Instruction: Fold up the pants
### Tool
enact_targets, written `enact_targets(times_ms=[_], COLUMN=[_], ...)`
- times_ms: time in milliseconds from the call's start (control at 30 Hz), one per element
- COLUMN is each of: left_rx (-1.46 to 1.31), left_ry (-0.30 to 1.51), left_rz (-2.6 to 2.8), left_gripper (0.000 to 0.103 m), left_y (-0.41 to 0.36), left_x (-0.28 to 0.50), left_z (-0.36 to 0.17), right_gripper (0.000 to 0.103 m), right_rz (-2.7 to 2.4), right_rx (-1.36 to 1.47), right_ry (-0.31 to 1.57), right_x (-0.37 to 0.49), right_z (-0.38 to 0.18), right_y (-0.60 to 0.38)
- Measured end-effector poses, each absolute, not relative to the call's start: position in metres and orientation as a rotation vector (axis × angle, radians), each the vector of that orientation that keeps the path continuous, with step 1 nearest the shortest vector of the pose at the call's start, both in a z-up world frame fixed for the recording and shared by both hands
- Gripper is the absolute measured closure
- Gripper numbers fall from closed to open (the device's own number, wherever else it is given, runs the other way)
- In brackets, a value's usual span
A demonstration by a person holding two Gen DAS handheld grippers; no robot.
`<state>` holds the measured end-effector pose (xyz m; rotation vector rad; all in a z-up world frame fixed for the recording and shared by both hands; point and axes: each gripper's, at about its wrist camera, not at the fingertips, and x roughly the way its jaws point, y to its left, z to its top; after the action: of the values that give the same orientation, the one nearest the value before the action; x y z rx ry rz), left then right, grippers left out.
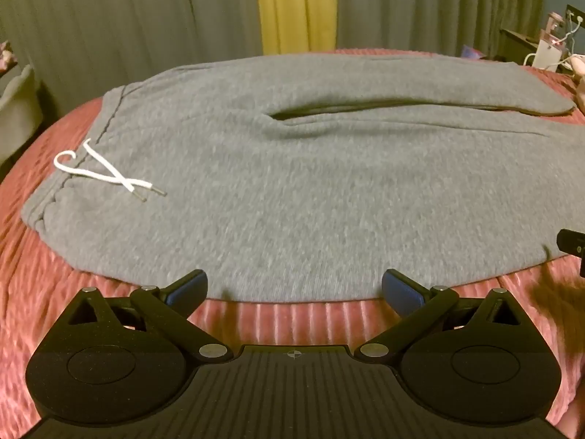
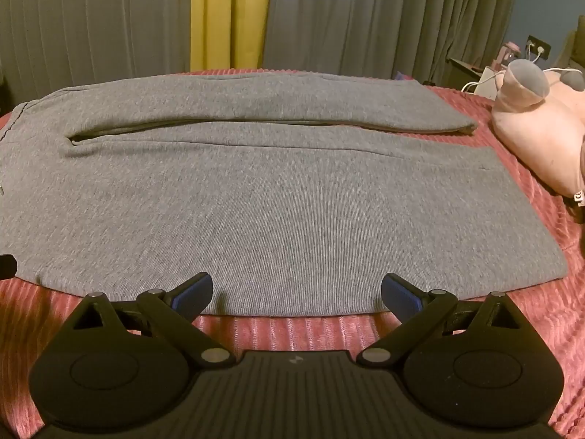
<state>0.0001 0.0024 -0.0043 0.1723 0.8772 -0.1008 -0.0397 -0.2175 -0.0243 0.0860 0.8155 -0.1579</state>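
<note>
Grey sweatpants (image 1: 292, 183) lie spread flat on a red ribbed bedspread (image 1: 285, 316), waistband to the left with a white drawstring (image 1: 106, 173), both legs running to the right. In the right wrist view the two legs (image 2: 274, 190) lie side by side, cuffs at the right. My left gripper (image 1: 294, 289) hovers open over the near edge of the pants by the hip, nothing between its blue pads (image 1: 188, 287). Further along the near leg's edge my right gripper (image 2: 296, 291) stands open too, empty. A dark bit of the right gripper (image 1: 572, 243) shows at the left wrist view's right edge.
A pale pink plush toy (image 2: 541, 124) lies on the bed right of the cuffs. Grey curtains (image 2: 365, 18) with a yellow strip (image 2: 230, 14) hang behind the bed. A dark nightstand with chargers and cables (image 1: 541, 47) stands at the far right.
</note>
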Motion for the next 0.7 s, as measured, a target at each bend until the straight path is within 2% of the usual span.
enact_targets(times_ms=[700], left_rx=[0.168], left_ry=[0.884], left_rz=[-0.099], left_gripper=[0.000], left_y=[0.0028], left_x=[-0.0003], left_z=[-0.0064], right_gripper=[0.004], right_rz=[-0.158], right_rx=[0.087], right_ry=[0.816], right_x=[-0.0402], right_z=[-0.0251], right_y=[-0.2173])
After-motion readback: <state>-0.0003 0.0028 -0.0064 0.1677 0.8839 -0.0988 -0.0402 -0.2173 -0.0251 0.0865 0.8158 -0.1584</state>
